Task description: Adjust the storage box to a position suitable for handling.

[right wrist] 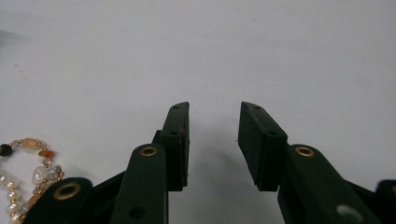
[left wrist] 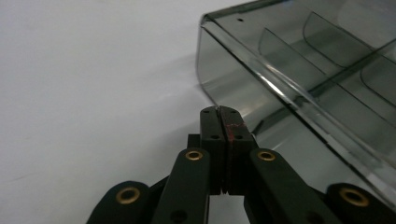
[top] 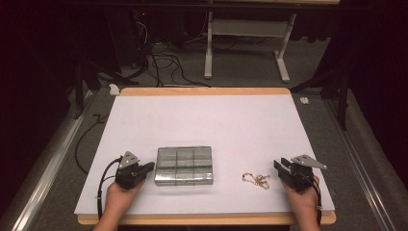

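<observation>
there, at the left, the left hand-held gripper (top: 148,168) sat with its jaws pressed together on nothing, tips just beside the left wall of the clear compartment box (top: 184,166), which lay flat near the front middle of the white surface (top: 202,120). right of the box lay a beaded bracelet (top: 256,179). farthest right, the right hand-held gripper (top: 280,165) stood partly open and empty, just beside the bracelet.
</observation>
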The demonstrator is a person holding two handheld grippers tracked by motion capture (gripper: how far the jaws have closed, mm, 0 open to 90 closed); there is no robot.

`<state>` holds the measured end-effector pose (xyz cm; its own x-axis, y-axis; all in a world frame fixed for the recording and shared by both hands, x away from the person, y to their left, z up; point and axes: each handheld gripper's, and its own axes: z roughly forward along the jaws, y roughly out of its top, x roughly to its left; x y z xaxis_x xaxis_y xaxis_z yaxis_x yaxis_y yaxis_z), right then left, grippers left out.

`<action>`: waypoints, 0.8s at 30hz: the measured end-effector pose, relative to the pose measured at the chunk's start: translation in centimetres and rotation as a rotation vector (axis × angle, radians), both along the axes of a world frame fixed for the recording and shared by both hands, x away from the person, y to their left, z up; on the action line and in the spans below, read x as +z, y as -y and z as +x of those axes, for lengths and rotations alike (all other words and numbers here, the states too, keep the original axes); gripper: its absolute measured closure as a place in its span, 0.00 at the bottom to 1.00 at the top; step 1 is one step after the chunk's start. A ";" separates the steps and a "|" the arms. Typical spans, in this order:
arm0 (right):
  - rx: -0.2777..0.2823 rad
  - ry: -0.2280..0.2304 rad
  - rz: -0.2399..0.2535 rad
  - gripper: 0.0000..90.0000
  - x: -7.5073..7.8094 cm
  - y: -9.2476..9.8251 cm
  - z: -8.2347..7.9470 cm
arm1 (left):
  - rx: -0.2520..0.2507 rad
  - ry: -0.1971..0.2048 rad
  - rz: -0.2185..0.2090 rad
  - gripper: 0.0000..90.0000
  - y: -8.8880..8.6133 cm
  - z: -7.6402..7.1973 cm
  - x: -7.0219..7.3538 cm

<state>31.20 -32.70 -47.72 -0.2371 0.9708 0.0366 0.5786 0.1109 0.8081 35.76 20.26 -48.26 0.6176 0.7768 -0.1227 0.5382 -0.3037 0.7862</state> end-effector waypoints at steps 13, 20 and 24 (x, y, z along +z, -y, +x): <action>0.001 -0.008 -0.015 0.71 0.0 -0.2 0.1 | -0.013 -0.012 0.010 1.00 0.9 0.0 0.0; 0.008 -0.015 -0.022 0.71 0.0 -0.2 0.1 | -0.042 0.001 0.021 1.00 2.1 0.1 0.2; 0.010 -0.016 -0.024 0.71 0.0 -0.3 0.1 | -0.065 0.008 0.030 1.00 3.2 0.1 0.2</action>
<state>31.32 -32.43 -47.76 -0.2462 0.9691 0.0168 0.5902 0.1361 0.7957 35.86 17.10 -48.07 0.6679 0.7381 -0.0951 0.5105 -0.3614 0.7803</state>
